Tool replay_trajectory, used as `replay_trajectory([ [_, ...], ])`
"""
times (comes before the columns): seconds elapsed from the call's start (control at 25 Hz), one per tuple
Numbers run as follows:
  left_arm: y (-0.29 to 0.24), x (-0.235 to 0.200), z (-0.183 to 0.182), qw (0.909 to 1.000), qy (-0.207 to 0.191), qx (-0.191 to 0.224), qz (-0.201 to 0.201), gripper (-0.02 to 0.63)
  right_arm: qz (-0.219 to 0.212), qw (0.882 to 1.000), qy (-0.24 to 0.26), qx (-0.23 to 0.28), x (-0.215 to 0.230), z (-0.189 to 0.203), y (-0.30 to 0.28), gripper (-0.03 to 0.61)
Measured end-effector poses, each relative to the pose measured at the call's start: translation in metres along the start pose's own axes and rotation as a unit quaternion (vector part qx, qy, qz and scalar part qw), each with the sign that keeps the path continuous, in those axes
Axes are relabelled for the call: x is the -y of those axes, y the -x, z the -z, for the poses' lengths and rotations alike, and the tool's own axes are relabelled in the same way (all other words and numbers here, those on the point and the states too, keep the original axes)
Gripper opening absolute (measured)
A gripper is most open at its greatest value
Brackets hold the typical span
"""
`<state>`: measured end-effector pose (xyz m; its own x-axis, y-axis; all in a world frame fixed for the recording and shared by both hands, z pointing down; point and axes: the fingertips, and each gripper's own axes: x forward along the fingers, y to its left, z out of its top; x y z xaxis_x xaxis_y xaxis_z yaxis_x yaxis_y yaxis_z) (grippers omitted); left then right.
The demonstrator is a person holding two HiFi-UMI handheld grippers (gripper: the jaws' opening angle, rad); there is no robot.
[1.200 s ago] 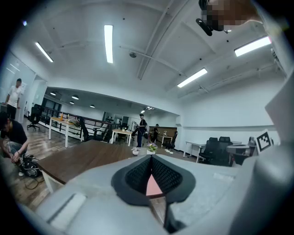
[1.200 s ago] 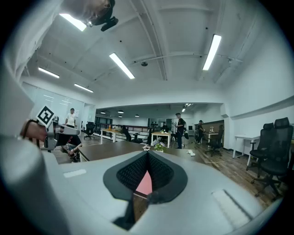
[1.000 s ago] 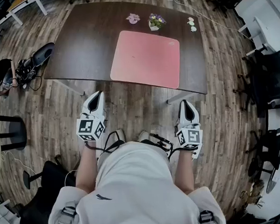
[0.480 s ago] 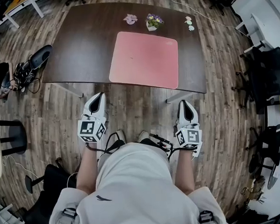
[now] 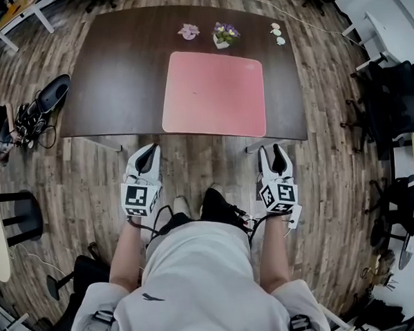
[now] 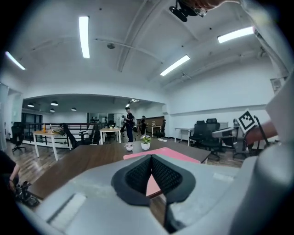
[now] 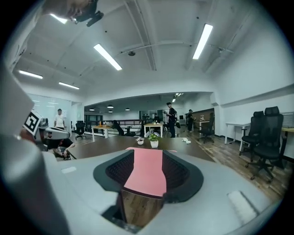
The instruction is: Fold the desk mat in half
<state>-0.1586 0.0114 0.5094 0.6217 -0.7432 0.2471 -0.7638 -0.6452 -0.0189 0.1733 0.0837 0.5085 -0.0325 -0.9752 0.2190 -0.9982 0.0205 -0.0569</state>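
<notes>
The pink desk mat [image 5: 213,93] lies flat and unfolded on the dark wooden table [image 5: 119,83], towards its near right side. Both grippers are held over the floor, short of the table's near edge and apart from the mat. My left gripper [image 5: 149,150] points at the mat's near left corner, and its tips meet in the left gripper view [image 6: 151,158]. My right gripper [image 5: 273,151] points at the near right corner. Its jaws are opening with nothing between them, and the mat [image 7: 144,179] shows far off through the gap of that gripper [image 7: 148,155].
A small potted plant [image 5: 226,34], a pink ornament [image 5: 189,31] and small white items [image 5: 277,33] stand along the table's far edge. Office chairs [image 5: 397,103] crowd the right. A bag and cables [image 5: 41,104] lie on the floor at the left.
Both grippers have moved slightly forward toward the table's near edge. The right gripper's jaws have parted; the left looks unchanged. The mat has not moved.
</notes>
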Motion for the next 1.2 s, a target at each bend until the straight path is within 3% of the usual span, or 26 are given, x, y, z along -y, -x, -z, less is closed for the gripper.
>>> replay_trajectory([
  [0.32,-0.075,-0.017,-0.008,0.9996,0.018,-0.006,-0.019,0.006,-0.013,1.000,-0.001,-0.017,0.047,0.000,-0.093,0.204],
  [0.52,-0.120,-0.037,-0.022,0.9964,0.068,0.005,-0.052,0.006,-0.028,0.999,0.013,-0.032,0.074,-0.001,-0.147,0.206],
  [0.64,-0.140,-0.046,-0.030,0.9943,0.078,0.010,-0.071,0.006,-0.037,0.998,0.028,-0.051,0.090,0.008,-0.175,0.208],
  [0.96,-0.166,-0.063,-0.030,0.9924,0.078,-0.002,-0.095,0.007,-0.048,0.982,0.027,-0.181,0.116,0.078,-0.237,0.279],
  [1.2,-0.172,-0.073,-0.028,0.9917,0.083,-0.009,-0.098,0.007,-0.023,0.951,0.010,-0.307,0.131,0.142,-0.253,0.353],
])
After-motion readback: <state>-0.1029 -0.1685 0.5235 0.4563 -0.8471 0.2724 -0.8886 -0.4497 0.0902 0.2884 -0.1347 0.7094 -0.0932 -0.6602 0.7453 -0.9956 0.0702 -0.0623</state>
